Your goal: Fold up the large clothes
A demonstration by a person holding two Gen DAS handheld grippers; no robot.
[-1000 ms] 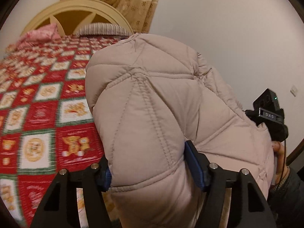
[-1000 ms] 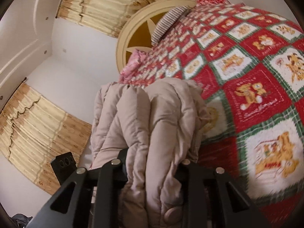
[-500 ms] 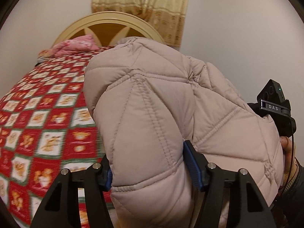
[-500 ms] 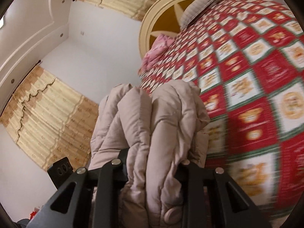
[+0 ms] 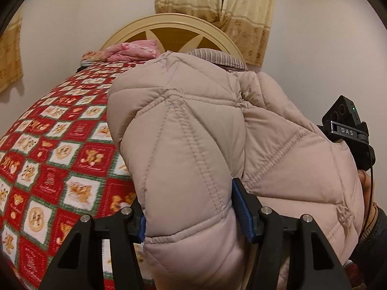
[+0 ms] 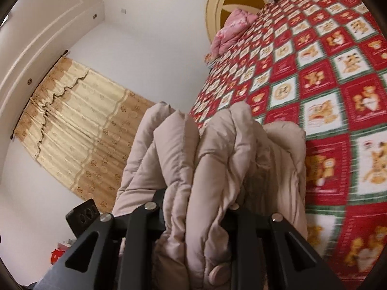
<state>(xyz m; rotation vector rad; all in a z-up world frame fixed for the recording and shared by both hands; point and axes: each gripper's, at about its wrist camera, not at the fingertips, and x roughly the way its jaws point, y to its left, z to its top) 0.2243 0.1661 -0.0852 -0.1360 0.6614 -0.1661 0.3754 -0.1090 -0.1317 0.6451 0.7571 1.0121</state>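
Jacket [image 5: 193, 145], beige quilted puffy, bunched; left fingers [image 5: 243, 207] and right fingers [image 6: 158, 207] clamp it.

The black left gripper [image 5: 192, 211] has just been closing, its blue-padded fingers [image 5: 241, 207] clamping the puffy beige quilted jacket [image 5: 183, 145]. The black right gripper [image 6: 197, 215] pinches the jacket's bunched folds beside it.
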